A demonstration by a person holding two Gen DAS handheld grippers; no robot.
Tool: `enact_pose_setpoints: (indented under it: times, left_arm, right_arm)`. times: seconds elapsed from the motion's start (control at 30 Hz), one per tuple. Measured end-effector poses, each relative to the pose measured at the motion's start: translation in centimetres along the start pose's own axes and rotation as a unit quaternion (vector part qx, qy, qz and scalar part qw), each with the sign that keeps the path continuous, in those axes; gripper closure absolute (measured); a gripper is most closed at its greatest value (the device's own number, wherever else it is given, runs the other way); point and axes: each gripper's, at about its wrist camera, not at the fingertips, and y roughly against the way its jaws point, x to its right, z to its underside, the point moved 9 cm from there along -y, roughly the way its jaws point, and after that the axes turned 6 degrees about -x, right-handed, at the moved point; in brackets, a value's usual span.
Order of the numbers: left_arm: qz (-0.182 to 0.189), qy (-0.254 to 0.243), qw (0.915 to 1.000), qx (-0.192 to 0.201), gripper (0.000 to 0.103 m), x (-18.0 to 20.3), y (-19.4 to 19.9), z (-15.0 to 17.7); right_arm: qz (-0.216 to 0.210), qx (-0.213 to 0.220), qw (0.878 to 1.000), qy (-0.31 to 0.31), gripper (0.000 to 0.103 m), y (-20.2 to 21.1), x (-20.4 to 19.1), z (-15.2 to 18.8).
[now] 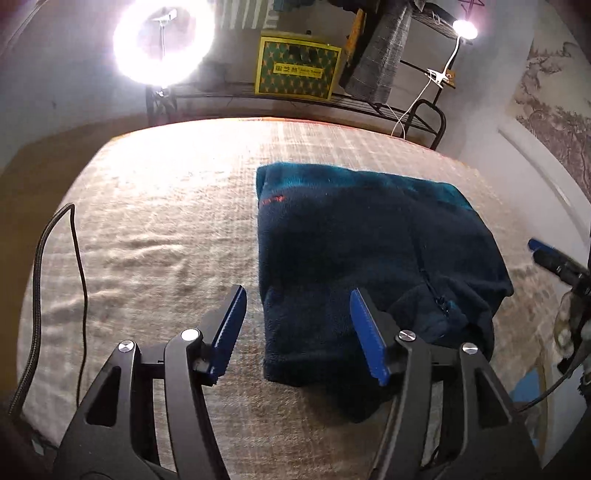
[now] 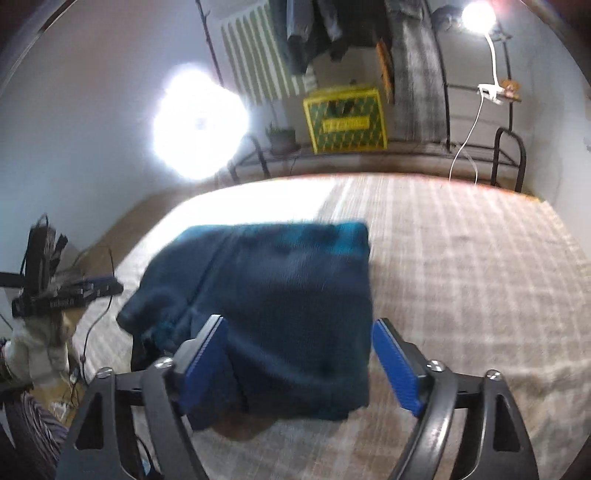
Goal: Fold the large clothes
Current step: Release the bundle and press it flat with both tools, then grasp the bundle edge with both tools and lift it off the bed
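Observation:
A dark teal fleece jacket (image 1: 362, 251) lies folded into a rectangle on the plaid bed cover (image 1: 166, 221); it also shows in the right wrist view (image 2: 280, 295). My left gripper (image 1: 299, 321) is open and empty above the jacket's near left edge. My right gripper (image 2: 299, 350) is open and empty above the jacket's near edge, blurred by motion. The right gripper's tip shows at the left wrist view's right edge (image 1: 546, 254). The left gripper shows at the right wrist view's left edge (image 2: 74, 291).
A ring light (image 1: 162, 40) and a clip lamp (image 1: 464, 27) shine beyond the bed. A yellow-green box (image 1: 297, 68) sits on a black metal rack (image 1: 424, 110). A black cable (image 1: 59, 251) lies on the bed's left side.

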Motion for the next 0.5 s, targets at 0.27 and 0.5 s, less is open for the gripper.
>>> enact_pose_setpoints:
  times: [0.27, 0.5]
  left_arm:
    - [-0.01, 0.011, 0.9999, -0.004, 0.031, -1.1, -0.6, -1.4]
    - [0.056, 0.05, 0.9968, -0.028, 0.025, -2.5, -2.0, -2.0]
  right_arm:
    - [0.008, -0.011, 1.0, 0.002, 0.0, -1.5, 2.2, -1.5]
    - [-0.008, -0.04, 0.998, -0.039, 0.0, -3.7, 4.6, -1.1]
